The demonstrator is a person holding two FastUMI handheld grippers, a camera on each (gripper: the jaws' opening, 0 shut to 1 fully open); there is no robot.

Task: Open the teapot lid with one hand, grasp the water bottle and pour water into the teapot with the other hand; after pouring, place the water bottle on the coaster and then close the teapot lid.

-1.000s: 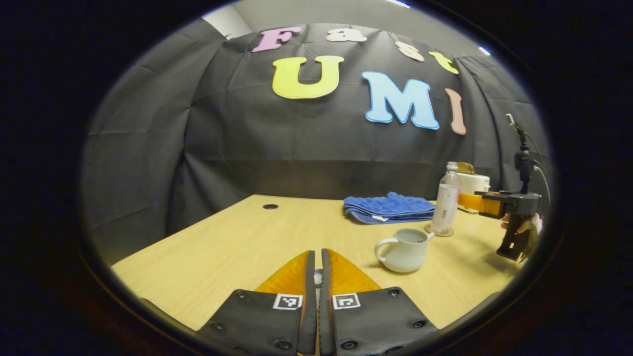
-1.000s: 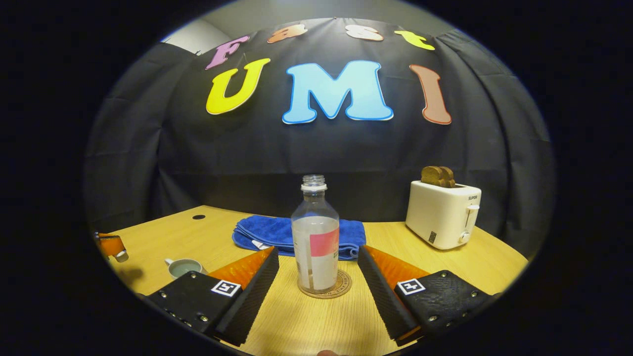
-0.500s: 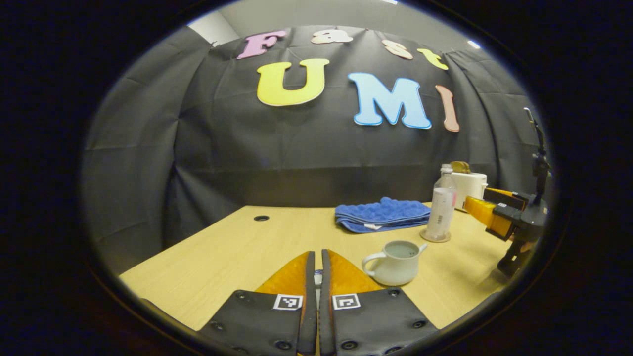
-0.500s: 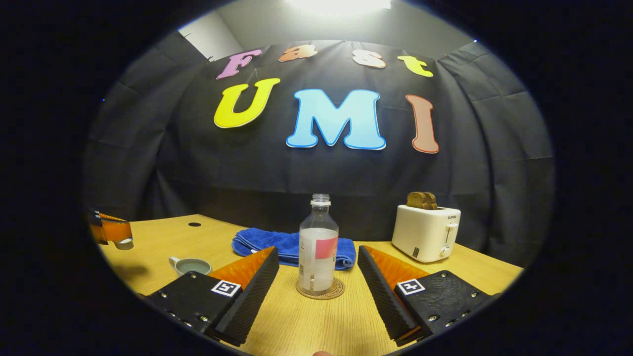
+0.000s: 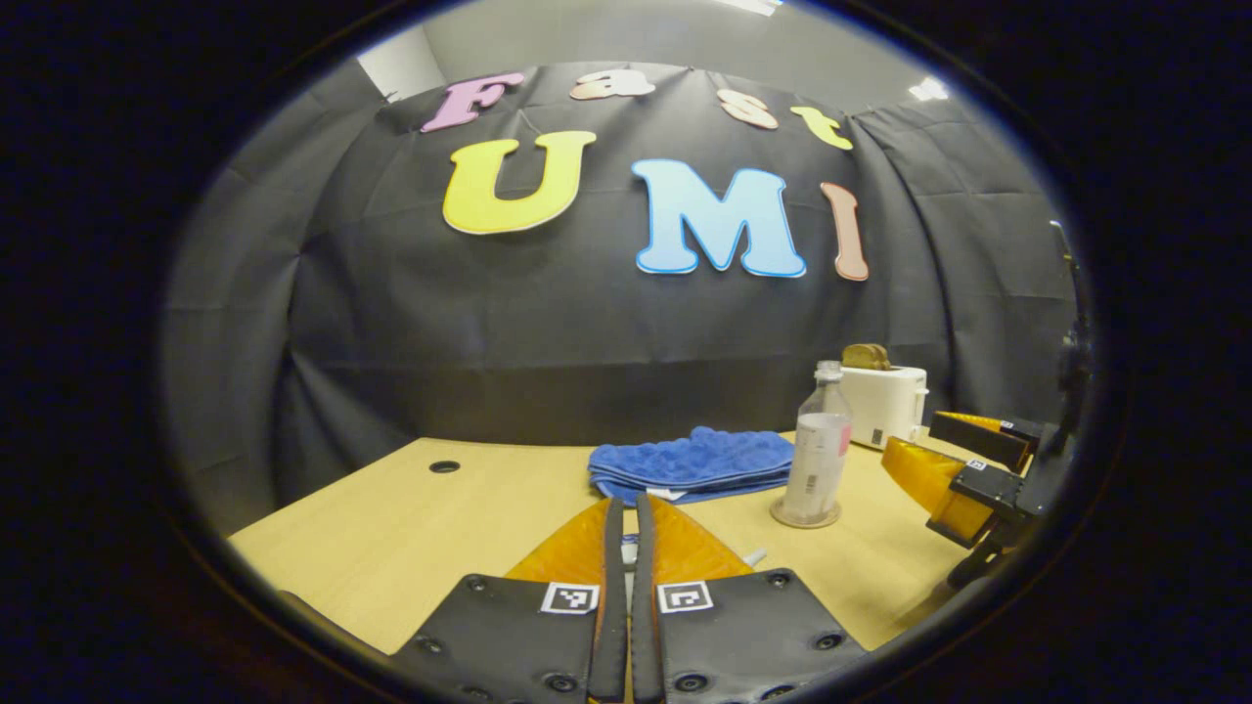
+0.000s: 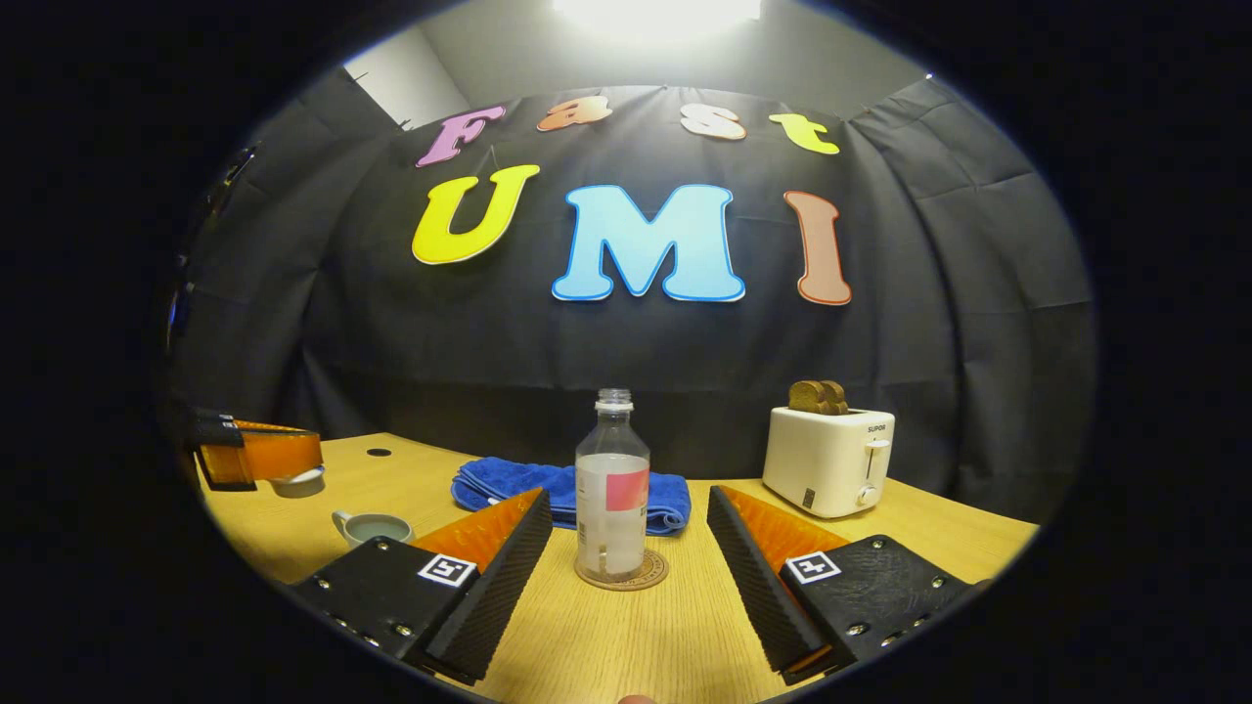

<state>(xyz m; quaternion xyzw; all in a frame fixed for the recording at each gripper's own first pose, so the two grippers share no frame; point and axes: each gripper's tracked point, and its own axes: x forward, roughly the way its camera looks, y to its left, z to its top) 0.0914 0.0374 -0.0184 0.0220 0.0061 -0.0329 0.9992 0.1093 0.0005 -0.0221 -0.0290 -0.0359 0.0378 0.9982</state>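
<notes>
A clear plastic water bottle with a white and red label (image 6: 612,489) is seen standing upright and uncapped on a round brown coaster (image 6: 622,572) at lower centre of the right gripper view, on the light wooden table (image 6: 626,636). The right gripper (image 6: 626,548) is observed with its fingers spread wide, one on each side of the bottle and nearer the camera than it, neither touching it. At lower left of the same view a small pale ceramic teapot with a side handle (image 6: 372,528) is noted resting on the table, its mouth uncovered. Above and left of it, the left gripper (image 6: 293,467) is seen raised clear of the table, its fingers pressed together on a small pale teapot lid (image 6: 298,480) that hangs beneath them. In the left gripper view those fingers (image 5: 604,548) appear at bottom centre, closed to a narrow slit in which a pale sliver of the lid is glimpsed. A folded blue towel (image 6: 567,489) is recorded behind the bottle, and a white toaster holding brown bread slices (image 6: 827,460) at centre right. In the left gripper view the bottle (image 5: 817,460) and coaster (image 5: 804,515) are found right of centre, with the open right gripper (image 5: 939,460) at the right edge.
</notes>
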